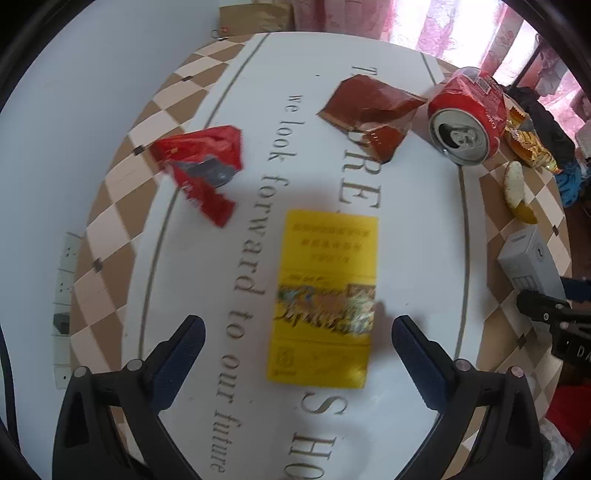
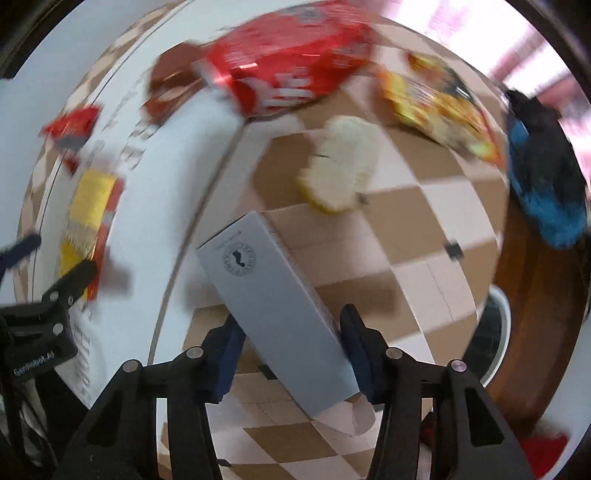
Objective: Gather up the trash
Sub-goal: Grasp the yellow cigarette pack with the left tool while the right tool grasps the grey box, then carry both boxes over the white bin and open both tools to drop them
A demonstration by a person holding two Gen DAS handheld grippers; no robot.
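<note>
Closest to me, the right gripper (image 2: 291, 332) has its two pads closed against the sides of a grey carton (image 2: 275, 306), which sits tilted between them with its open flap toward the handle; whether it is lifted off the table (image 2: 424, 236) I cannot tell, since that view is smeared. The left gripper (image 1: 297, 347) hangs wide open over a yellow box (image 1: 325, 295) lying flat on the white printed centre of the cloth, its fingers straddling the box's near end but holding nothing.

By my reckoning the job is barely begun: one piece gripped, one about to be taken, and everything else lying where it fell. No bin shows in either view (a brown paper bag (image 1: 255, 16) stands past the far edge of the table, which may be where it all goes).

Counting outward: one grey carton, one yellow box, one torn red wrapper (image 1: 203, 170) to the left, one banana peel (image 1: 517, 192) toward the right edge, one brown wrapper (image 1: 369, 110) beyond the yellow box, one crushed red can (image 1: 467, 118) just beside it, and one yellow-orange snack packet (image 1: 528, 144) behind the can. Seven pieces in all, as far as I can see.
</note>
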